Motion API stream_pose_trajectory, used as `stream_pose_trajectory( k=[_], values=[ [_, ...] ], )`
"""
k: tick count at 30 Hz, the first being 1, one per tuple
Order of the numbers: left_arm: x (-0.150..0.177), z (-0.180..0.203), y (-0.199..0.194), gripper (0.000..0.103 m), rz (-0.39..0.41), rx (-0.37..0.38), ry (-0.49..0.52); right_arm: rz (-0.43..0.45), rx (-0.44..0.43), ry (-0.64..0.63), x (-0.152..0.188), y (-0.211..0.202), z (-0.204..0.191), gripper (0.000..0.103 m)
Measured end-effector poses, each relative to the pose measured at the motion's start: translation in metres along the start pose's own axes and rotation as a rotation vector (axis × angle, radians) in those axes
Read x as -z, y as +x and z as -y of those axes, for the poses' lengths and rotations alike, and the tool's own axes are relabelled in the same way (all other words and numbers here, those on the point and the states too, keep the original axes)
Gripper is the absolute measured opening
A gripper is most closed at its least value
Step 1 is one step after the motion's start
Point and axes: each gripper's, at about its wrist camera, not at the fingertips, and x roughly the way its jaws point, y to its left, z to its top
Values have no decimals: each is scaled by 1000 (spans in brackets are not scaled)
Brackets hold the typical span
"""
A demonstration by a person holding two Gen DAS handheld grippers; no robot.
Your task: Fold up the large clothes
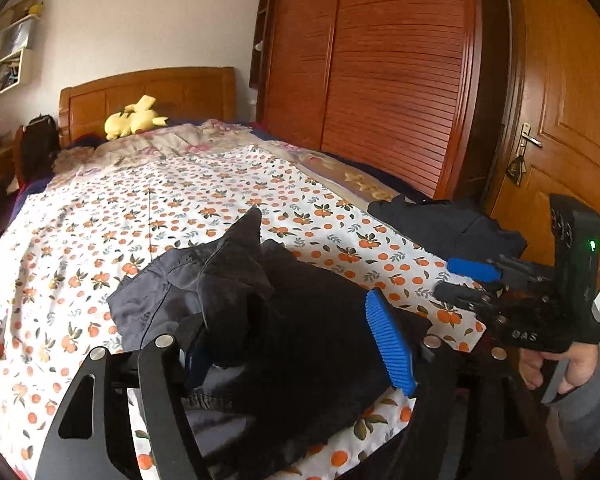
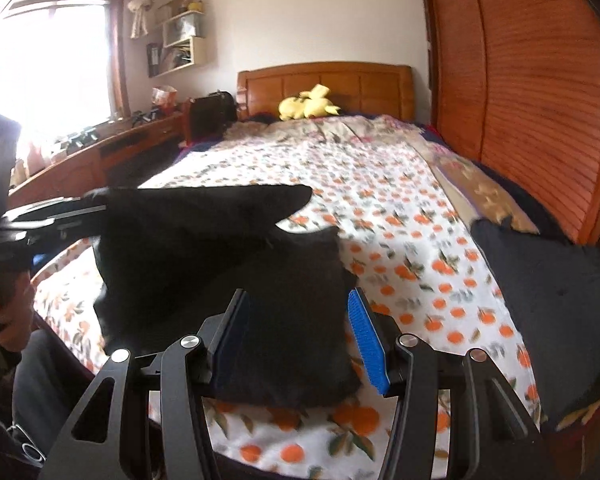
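Observation:
A dark garment (image 1: 300,320) lies bunched on the near end of the bed, with one corner (image 1: 252,220) standing up in a peak. My left gripper (image 1: 284,316) is open and wide around it. Cloth drapes over the left finger, while the blue right pad (image 1: 388,344) stands bare. In the right wrist view the same garment (image 2: 260,280) spreads under and beyond my right gripper (image 2: 296,296). That gripper is open, and its blue pad (image 2: 366,344) is off the cloth. Seen from the left wrist, the right gripper (image 1: 456,282) hovers beside the garment's right edge, held by a hand (image 1: 560,364).
The bed has an orange-print sheet (image 1: 140,220), with a second dark garment (image 2: 548,300) at its right edge. A yellow plush toy (image 1: 134,118) lies by the wooden headboard (image 1: 148,92). A slatted wardrobe (image 1: 380,80) and a door (image 1: 560,100) stand to the right. A desk (image 2: 100,148) sits under the window on the left.

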Motion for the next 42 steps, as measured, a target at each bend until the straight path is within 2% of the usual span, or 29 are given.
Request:
stream_pose_trajectory(
  k=[5, 7, 12, 18, 24, 27, 32, 33, 35, 36, 37, 42],
  values=[
    [-8, 1, 1, 78, -28, 22, 9, 14, 0, -5, -10, 0, -13, 49],
    [-9, 2, 2, 102, -49, 60, 17, 9, 10, -4, -9, -3, -12, 49],
    [-1, 2, -5, 101, -75, 15, 74, 16, 33, 16, -8, -17, -4, 49],
    [12, -22, -19, 101, -73, -32, 38, 13, 25, 15, -9, -17, -4, 50],
    [24, -48, -28, 101, -70, -87, 4, 11, -54, -8, -30, 0, -32, 49],
    [30, -62, -33, 101, -65, -121, -3, -6, -130, -30, -47, 20, -57, 49],
    [40, -86, -38, 101, -72, -145, -44, -91, -218, -55, -59, 64, -92, 49],
    [42, -90, -38, 101, -74, -151, -49, -117, -229, -54, -59, 73, -96, 47],
    [45, -95, -39, 101, -75, -163, -51, -163, -250, -66, -56, 84, -101, 17],
    [47, -97, -38, 101, -75, -169, -50, -174, -269, -70, -54, 86, -101, 10],
    [48, -100, -39, 101, -75, -175, -49, -168, -274, -72, -52, 84, -100, 6],
    [52, -109, -33, 101, -77, -174, -65, -55, -204, -56, -58, 47, -78, 4]
  ],
)
